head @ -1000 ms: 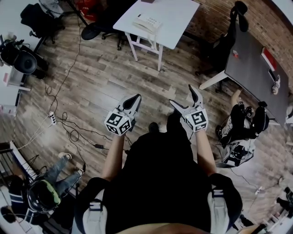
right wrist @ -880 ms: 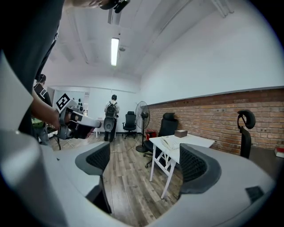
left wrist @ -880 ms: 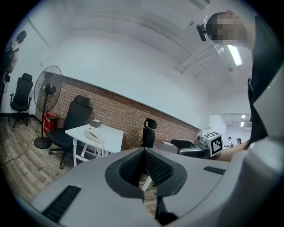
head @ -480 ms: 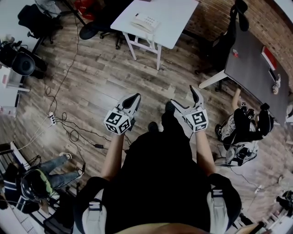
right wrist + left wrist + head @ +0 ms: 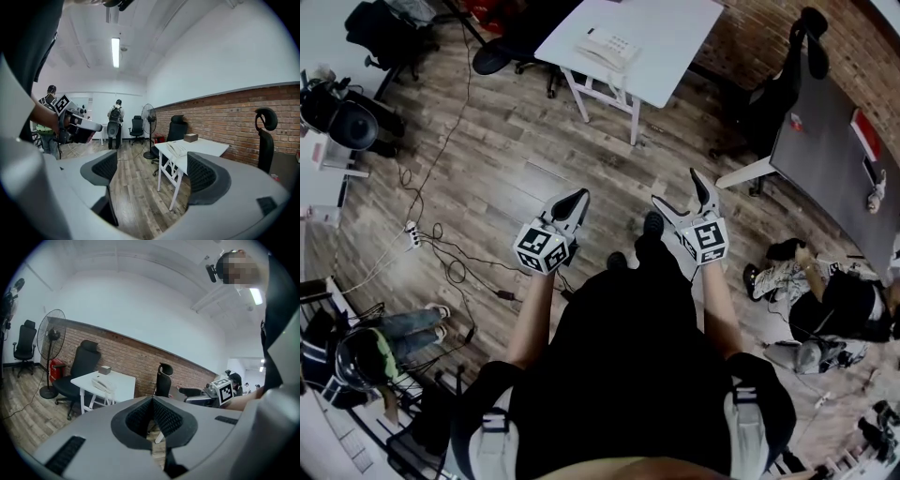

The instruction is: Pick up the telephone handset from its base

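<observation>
We are standing well short of the white table [image 5: 675, 37] at the frame's top centre, where the telephone handset [image 5: 596, 53] is lying untouched on its base [image 5: 619, 42]. We are keeping the left gripper [image 5: 572, 202] clenched on nothing and the right gripper [image 5: 679, 194] spread, empty.

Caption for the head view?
Person, left gripper shut, right gripper open, stands short of the white table with telephone.

A: Where does the head view look from?
B: Overhead, steeply down. Both gripper views ride low, facing level toward the far white table [image 5: 675, 37] and telephone [image 5: 607, 47]; all three share them.
</observation>
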Available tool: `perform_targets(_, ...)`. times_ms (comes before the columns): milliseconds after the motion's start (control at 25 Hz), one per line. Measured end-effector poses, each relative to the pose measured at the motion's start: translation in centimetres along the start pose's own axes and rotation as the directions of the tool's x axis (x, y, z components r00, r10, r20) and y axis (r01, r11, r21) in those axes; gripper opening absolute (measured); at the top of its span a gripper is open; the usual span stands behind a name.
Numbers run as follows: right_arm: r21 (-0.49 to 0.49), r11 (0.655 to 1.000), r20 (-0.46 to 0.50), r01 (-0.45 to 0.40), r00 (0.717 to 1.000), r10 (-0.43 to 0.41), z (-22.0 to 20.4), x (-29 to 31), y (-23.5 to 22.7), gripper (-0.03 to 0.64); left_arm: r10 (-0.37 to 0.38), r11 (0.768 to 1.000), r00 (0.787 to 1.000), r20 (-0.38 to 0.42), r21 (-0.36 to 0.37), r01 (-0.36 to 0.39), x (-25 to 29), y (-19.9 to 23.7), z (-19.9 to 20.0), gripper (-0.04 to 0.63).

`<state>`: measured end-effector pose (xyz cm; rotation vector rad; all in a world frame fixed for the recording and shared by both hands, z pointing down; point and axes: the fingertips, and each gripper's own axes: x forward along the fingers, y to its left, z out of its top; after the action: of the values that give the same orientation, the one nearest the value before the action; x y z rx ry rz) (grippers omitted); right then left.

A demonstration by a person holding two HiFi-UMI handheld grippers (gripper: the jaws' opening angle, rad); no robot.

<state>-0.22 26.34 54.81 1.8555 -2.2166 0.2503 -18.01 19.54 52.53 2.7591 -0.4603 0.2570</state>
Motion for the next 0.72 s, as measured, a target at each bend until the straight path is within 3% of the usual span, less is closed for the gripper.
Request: perform_targets(720, -0.008, 0.998, -0.005, -0.061, 0.998, 0.061, 1.8, 4.0, -9.4, 0.440, 0.071, 0.997, 0.997, 0.016, 0.018, -0.072, 8.4, 1.8, 5.0, 0.020)
